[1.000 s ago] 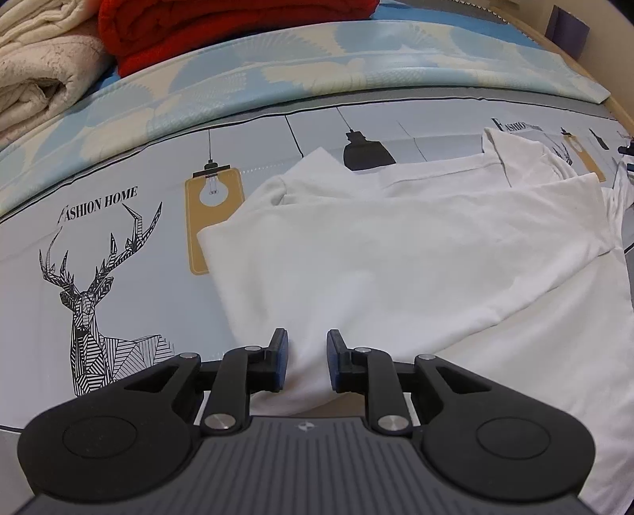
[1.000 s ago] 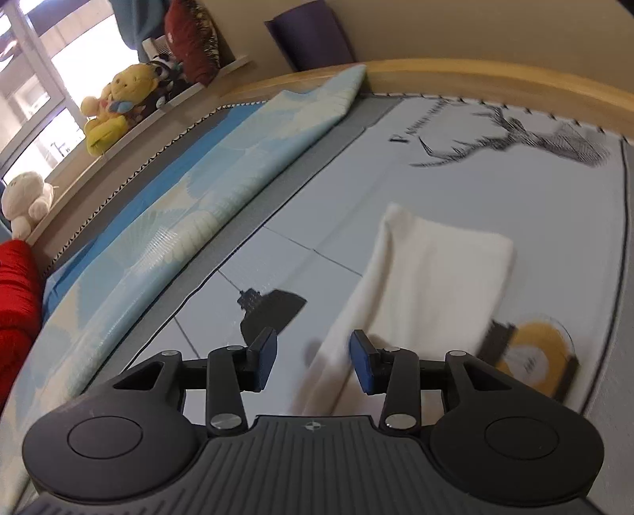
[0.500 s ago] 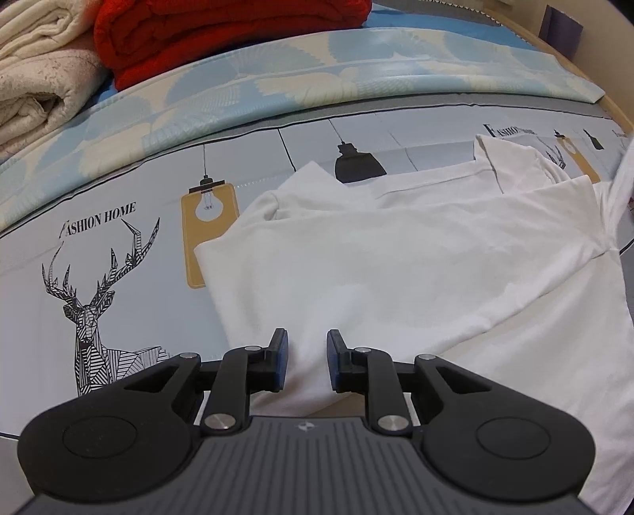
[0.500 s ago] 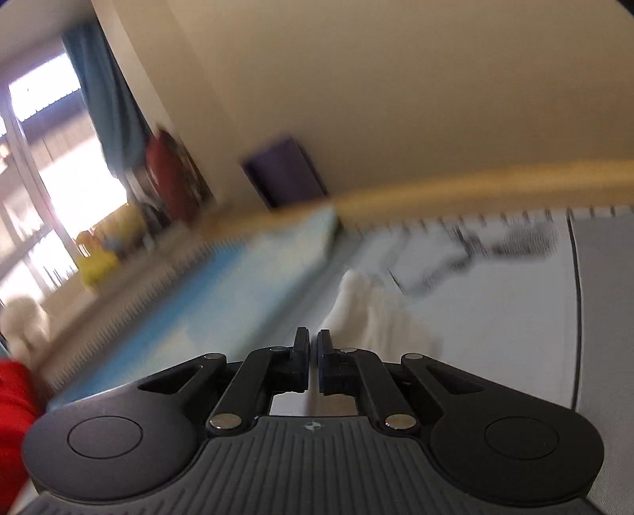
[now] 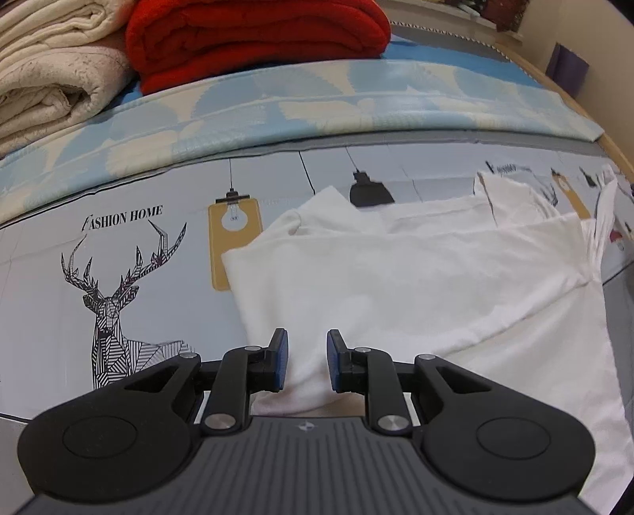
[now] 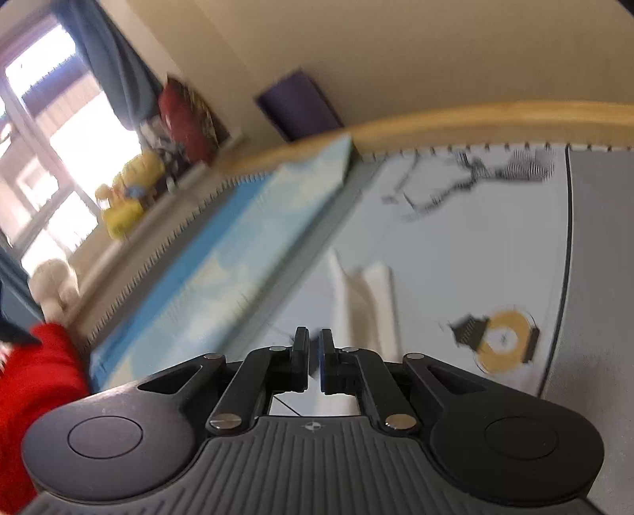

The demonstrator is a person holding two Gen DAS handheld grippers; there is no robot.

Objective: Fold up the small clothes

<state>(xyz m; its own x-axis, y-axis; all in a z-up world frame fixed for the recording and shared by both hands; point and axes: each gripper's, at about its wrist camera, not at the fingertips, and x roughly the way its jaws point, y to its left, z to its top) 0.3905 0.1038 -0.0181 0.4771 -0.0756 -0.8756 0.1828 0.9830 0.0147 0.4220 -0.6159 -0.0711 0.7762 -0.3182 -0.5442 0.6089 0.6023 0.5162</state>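
Note:
A white garment (image 5: 416, 285) lies partly folded on the printed bed sheet (image 5: 119, 277), spread from the middle to the right of the left wrist view. My left gripper (image 5: 303, 358) is open, its blue pads either side of the garment's near edge, low over it. My right gripper (image 6: 314, 360) is nearly shut, a thin gap between the pads; the view is blurred and I cannot tell whether cloth is between them. A white strip of the garment (image 6: 368, 301) hangs just beyond and right of its fingers, lifted off the sheet.
Folded cream blankets (image 5: 47, 71) and a red blanket (image 5: 253, 35) are stacked at the back on a blue patterned quilt (image 5: 317, 111). A wooden bed rail (image 6: 475, 115), a purple cushion (image 6: 297, 103) and plush toys (image 6: 126, 198) on a sill line the far side.
The right gripper went from open over the flat sleeve to nearly shut and lifted, with a strip of cloth raised before it. The left gripper shifted slightly over the garment, still open.

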